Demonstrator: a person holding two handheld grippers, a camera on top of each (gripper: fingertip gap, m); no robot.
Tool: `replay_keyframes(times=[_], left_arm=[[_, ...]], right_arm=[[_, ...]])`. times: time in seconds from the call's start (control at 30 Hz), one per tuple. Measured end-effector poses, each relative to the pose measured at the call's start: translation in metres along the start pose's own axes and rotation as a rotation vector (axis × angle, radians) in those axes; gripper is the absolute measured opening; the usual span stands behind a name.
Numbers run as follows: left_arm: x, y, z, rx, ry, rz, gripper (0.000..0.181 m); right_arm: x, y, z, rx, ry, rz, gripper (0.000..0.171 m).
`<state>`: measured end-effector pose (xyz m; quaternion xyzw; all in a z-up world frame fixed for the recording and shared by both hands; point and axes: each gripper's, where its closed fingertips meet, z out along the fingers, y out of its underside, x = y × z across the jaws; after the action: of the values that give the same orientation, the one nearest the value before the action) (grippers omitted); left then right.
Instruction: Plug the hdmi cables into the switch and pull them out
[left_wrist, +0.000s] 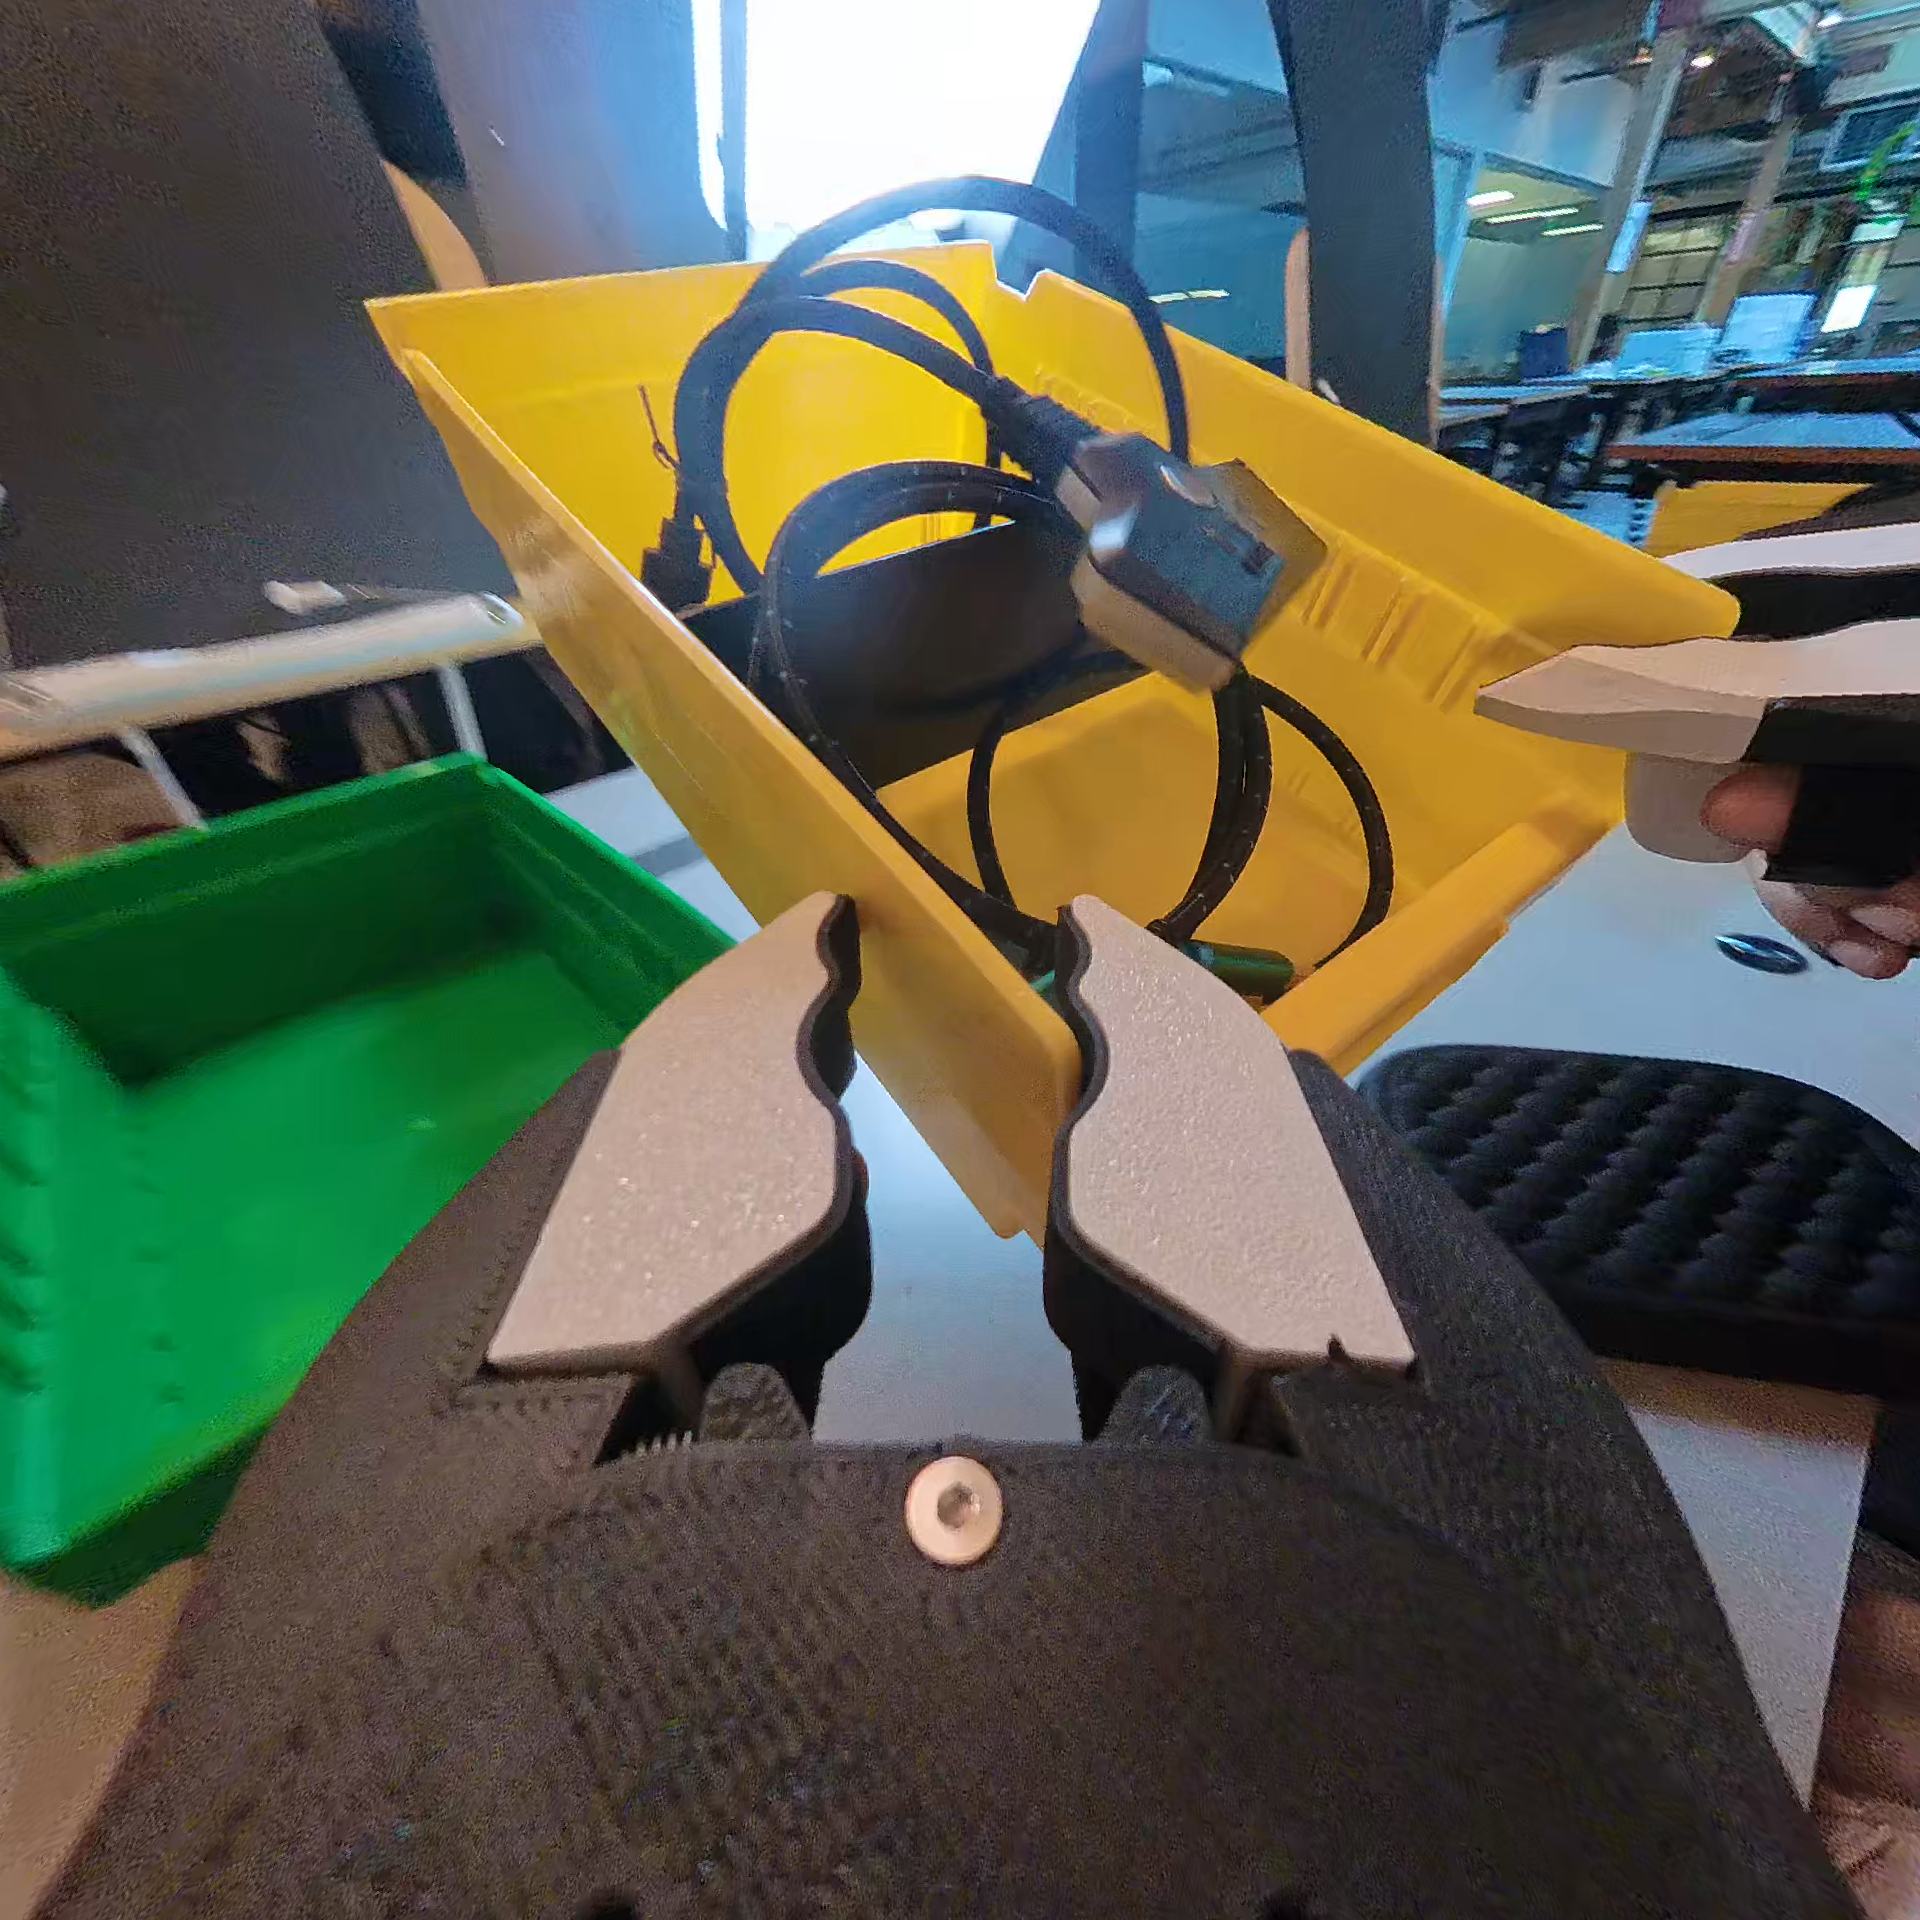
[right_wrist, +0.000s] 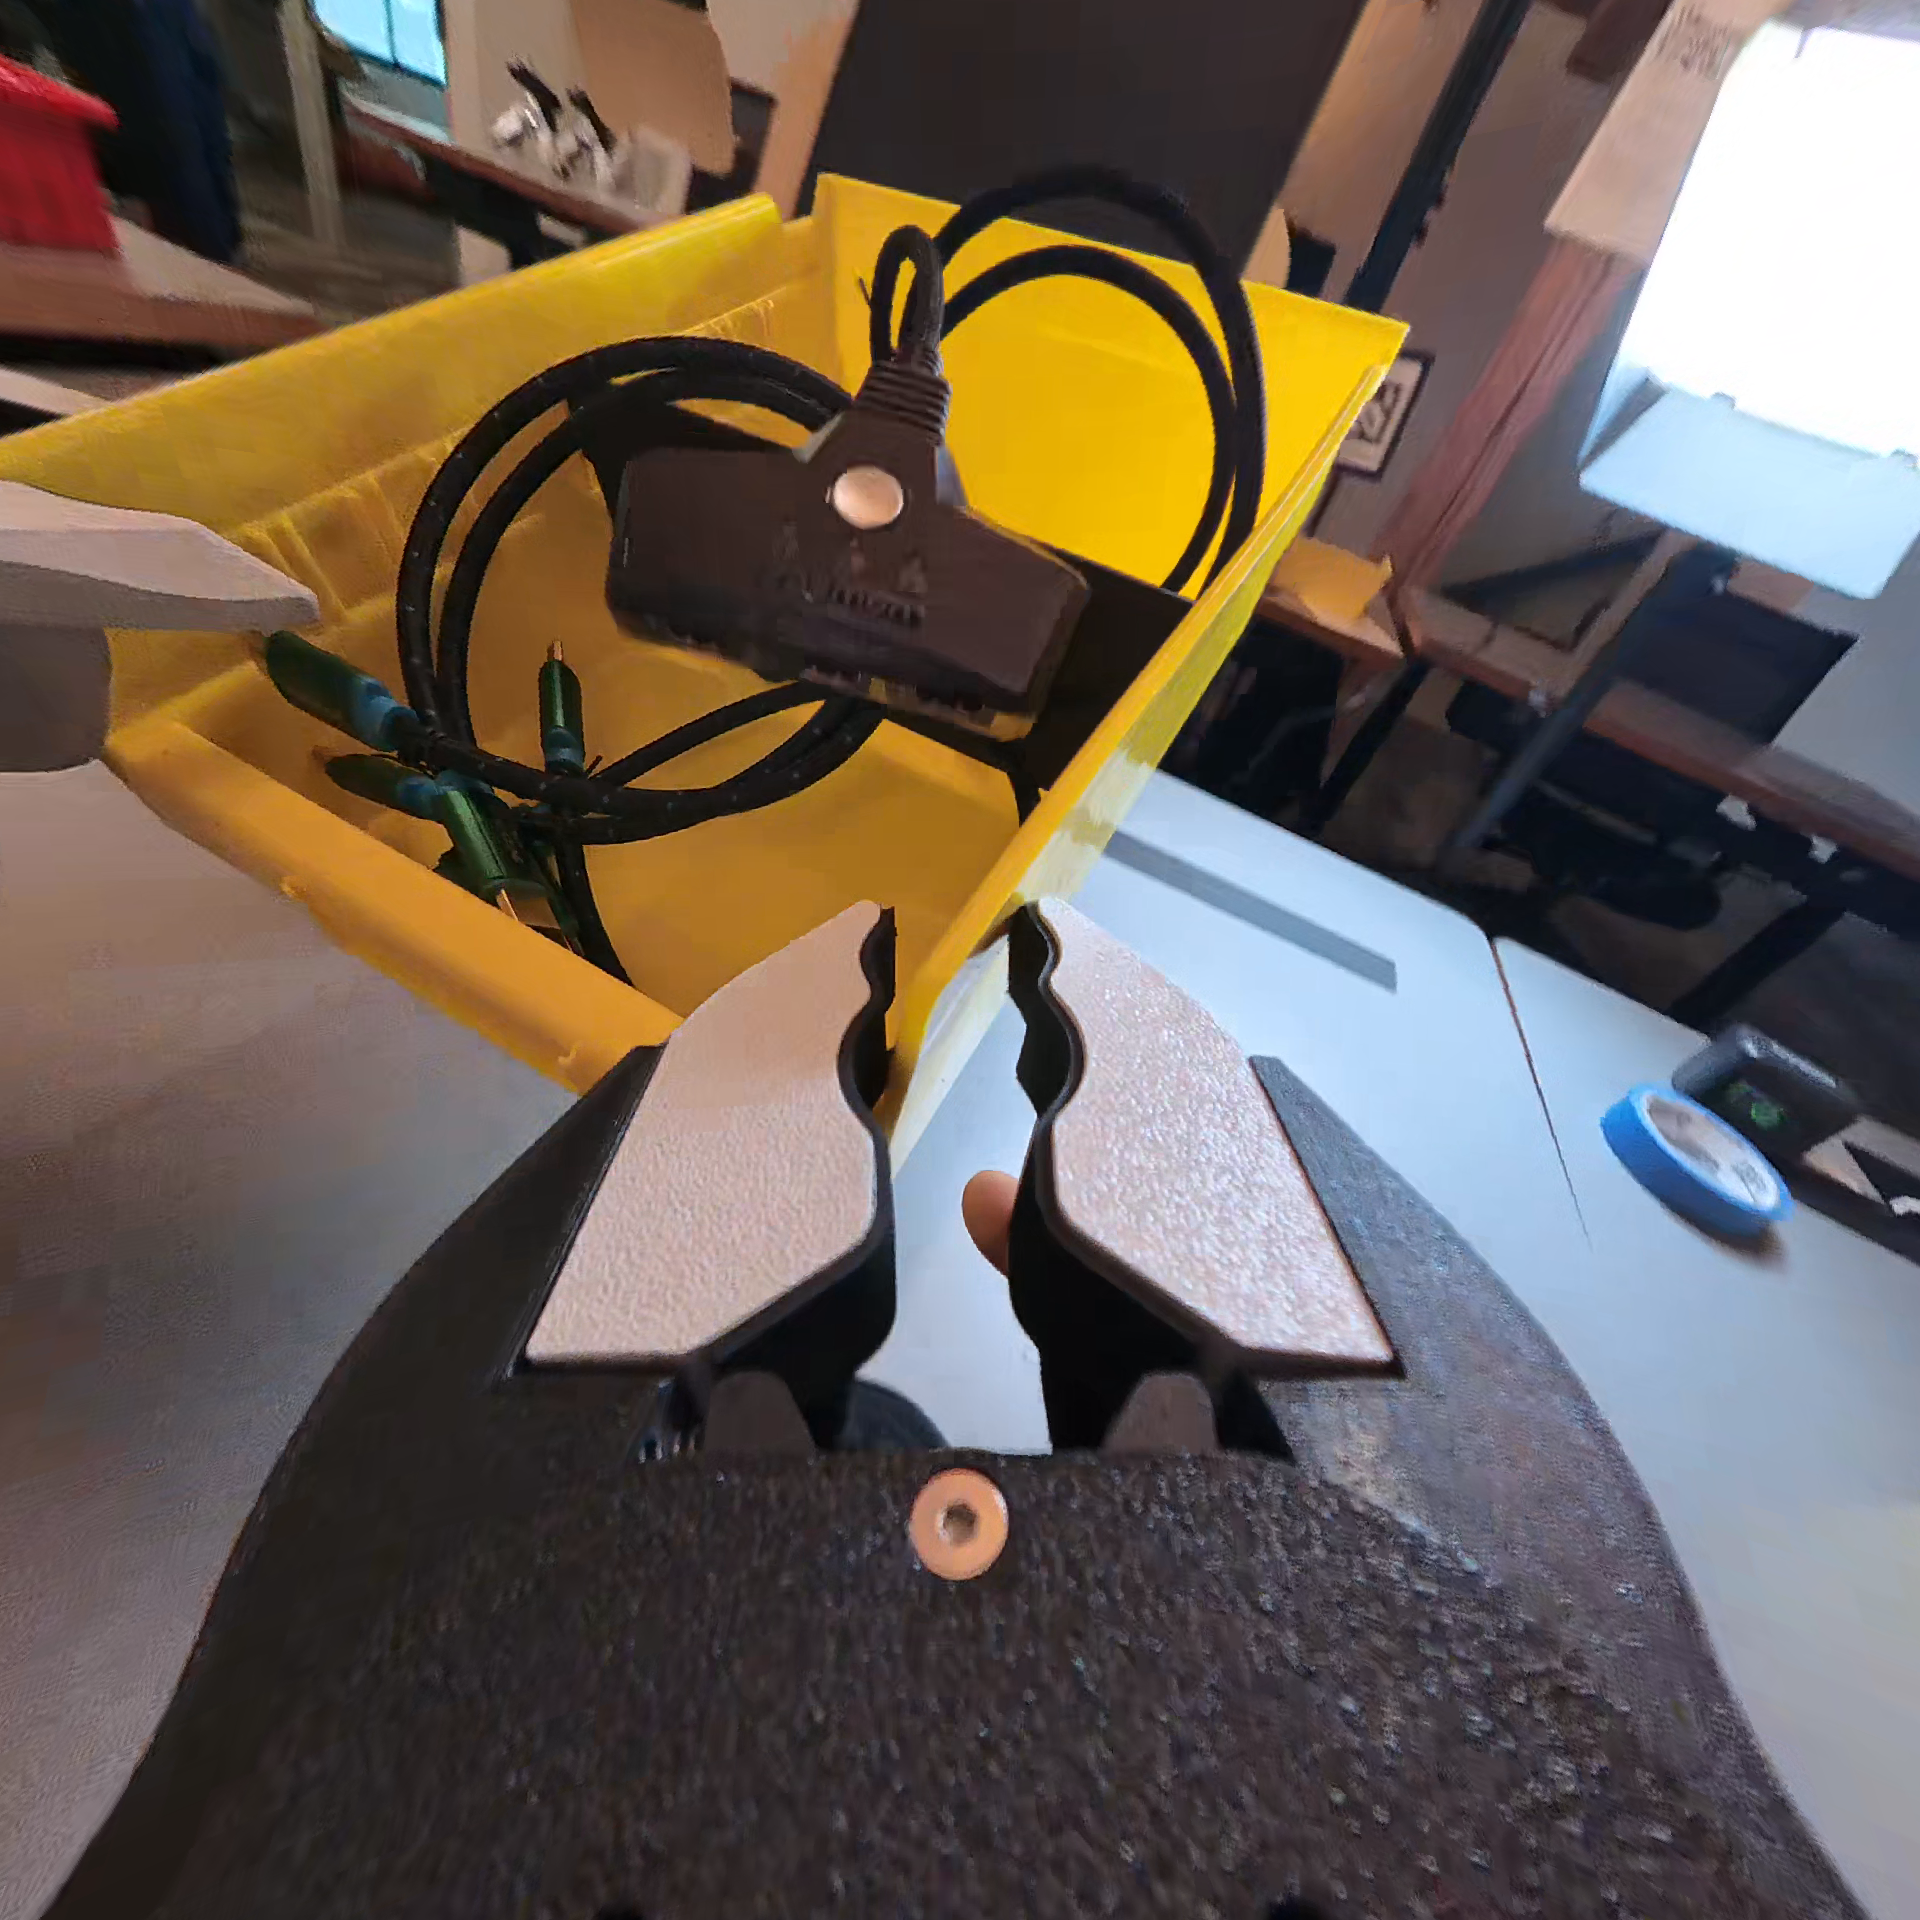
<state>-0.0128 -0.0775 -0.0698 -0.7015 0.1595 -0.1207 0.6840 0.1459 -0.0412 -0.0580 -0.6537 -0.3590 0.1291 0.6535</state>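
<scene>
A yellow bin (left_wrist: 727, 748) is held tilted above the white table, open side toward me. My left gripper (left_wrist: 961, 997) is shut on one side wall. My right gripper (right_wrist: 951, 971) is shut on the opposite side wall (right_wrist: 1195, 665). Inside, the black HDMI switch (left_wrist: 1195, 551) with a round silver button hangs blurred among coils of black braided cable (left_wrist: 1247, 790). It also shows in the right wrist view (right_wrist: 842, 582). Green-sleeved plugs (right_wrist: 478, 821) lie at the bin's low end. Each view shows the other gripper at the bin's far wall, the right (left_wrist: 1621, 696) and the left (right_wrist: 156, 582).
A green bin (left_wrist: 260, 1091) stands at the left of the table. A black dimpled foam pad (left_wrist: 1662, 1195) lies to the right. A blue tape roll (right_wrist: 1694, 1158) and a small black device (right_wrist: 1766, 1091) sit on the table (right_wrist: 1351, 1091) at far right.
</scene>
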Motion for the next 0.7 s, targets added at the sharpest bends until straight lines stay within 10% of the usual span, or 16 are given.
replay_keyframes(times=[0.4,0.7], left_arm=[[-0.135,-0.044,-0.189,-0.053,-0.392,0.088,0.036],[-0.206,0.004,-0.305,-0.231,-0.644,0.034,0.033]], right_arm=[[-0.189,-0.108,0.088,0.154,-0.425,0.026,0.023],[-0.347,-0.075,0.136,0.015,-0.757,0.024,0.024]])
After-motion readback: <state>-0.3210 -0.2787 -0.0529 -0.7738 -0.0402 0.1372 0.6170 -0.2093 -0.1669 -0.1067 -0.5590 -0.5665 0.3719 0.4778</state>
